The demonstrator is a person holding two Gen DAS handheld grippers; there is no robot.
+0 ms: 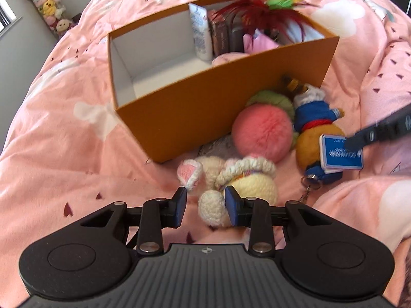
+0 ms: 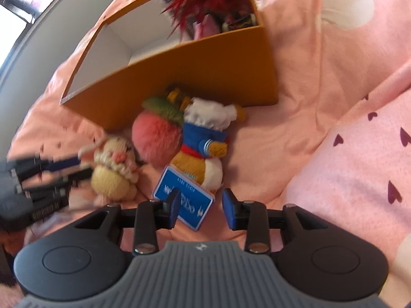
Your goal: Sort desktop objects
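A cream crocheted doll (image 1: 231, 179) lies on the pink duvet in front of the orange box (image 1: 205, 113). My left gripper (image 1: 206, 205) straddles one of its limbs. The right pad touches the limb and a gap shows at the left pad, so it is open. In the right wrist view the left gripper (image 2: 74, 170) is blurred at the doll's (image 2: 113, 177) side. A small blue box (image 2: 183, 202) rests tilted against a duck plush (image 2: 205, 148). My right gripper (image 2: 200, 205) is open around it, with its right pad well clear. One right finger (image 1: 359, 138) overlaps the blue box (image 1: 341, 154).
A pink pompom (image 1: 262, 133), a green one (image 1: 272, 97) and a striped toy (image 1: 292, 84) lie against the box. The box's right half holds a tube (image 1: 200, 30), feathers (image 1: 257, 10) and other items. Its left half (image 1: 154, 59) shows bare white floor. Plush toys (image 1: 48, 7) stack far left.
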